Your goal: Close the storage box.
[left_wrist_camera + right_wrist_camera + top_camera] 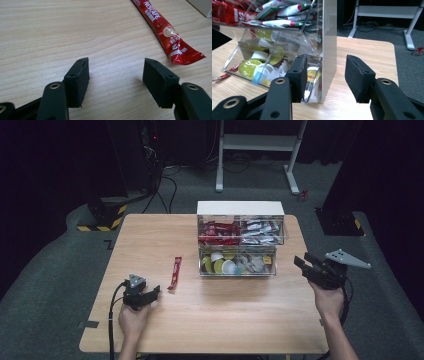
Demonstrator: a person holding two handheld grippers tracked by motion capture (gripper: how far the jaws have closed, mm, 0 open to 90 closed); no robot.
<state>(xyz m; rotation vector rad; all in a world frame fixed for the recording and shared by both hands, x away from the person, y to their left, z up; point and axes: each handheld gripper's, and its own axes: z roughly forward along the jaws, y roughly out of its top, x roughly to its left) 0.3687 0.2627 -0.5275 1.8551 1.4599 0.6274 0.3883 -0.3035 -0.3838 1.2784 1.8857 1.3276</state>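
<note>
Both claws stood open and empty over the tabletop, a coffee stick lying loose.

Resting near the front-left corner, my left claw (pixel 156 292) gaped wide, aimed at the red sachet (pixel 174 272) just ahead, left of the clear organizer (pixel 240 210) at the back edge. My right claw (pixel 301 262) hovered off the right edge, partly parted and holding nothing, facing the organizer's side wall, probably to steady it or pull a drawer for the sachet.

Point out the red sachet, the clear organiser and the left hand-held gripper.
Red sachet (pixel 165 32): left gripper view, middle of the wrapper.
Clear organiser (pixel 240 209): high view, white top.
Left hand-held gripper (pixel 116 72): left gripper view, midway between fingertips.
</note>
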